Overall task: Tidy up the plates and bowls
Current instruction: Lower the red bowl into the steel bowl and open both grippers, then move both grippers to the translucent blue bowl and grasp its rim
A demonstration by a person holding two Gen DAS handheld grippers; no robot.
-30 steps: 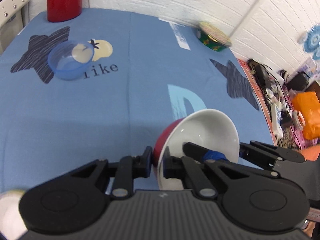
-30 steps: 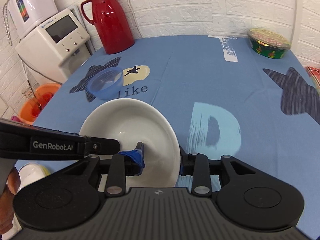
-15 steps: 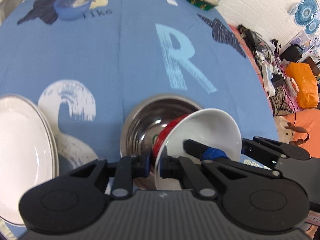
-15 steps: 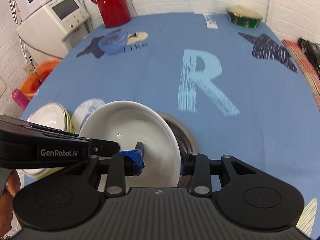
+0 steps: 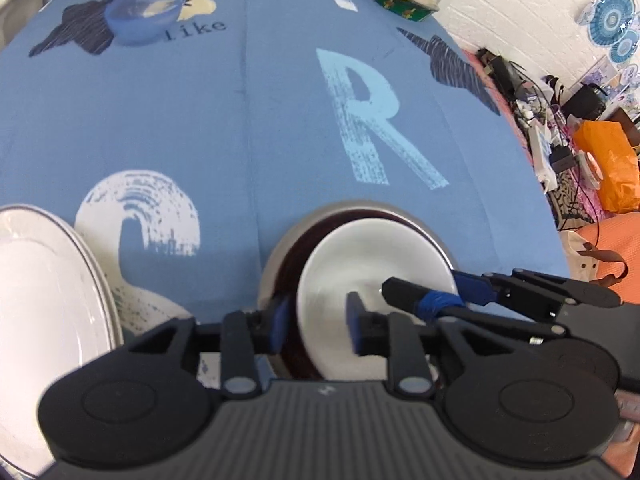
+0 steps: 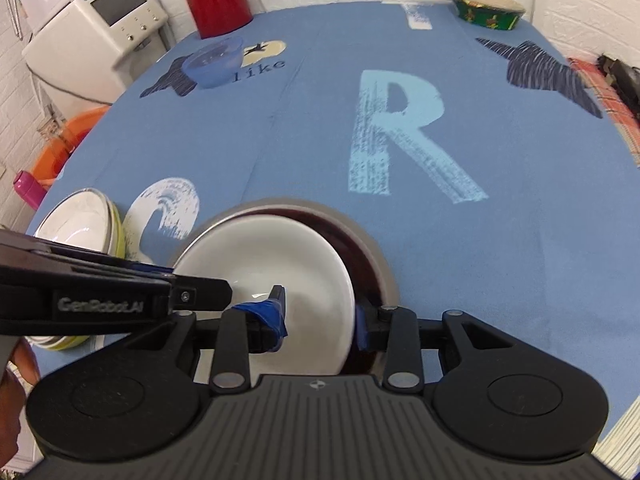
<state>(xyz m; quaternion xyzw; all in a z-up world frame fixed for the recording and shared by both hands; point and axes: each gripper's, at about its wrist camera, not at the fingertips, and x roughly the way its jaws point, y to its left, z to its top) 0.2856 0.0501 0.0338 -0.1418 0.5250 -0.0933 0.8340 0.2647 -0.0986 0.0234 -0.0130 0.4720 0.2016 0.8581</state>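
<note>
Now red-outside, white-inside ceramic bowl (image 6: 272, 276) sits mouth-up, apparently slightly tilted, inside steel bowl (image 6: 380, 260); right gripper (image 6: 320, 316) pinches its rim, left gripper (image 5: 316, 328) straddles rim, jaws opening.

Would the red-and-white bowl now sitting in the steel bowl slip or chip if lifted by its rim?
Red-and-white bowl looks glazed, so likely slippery between the pads. It seems rigid ceramic: probably chips against the steel bowl. Nested there, it shouldn't roll.
</note>
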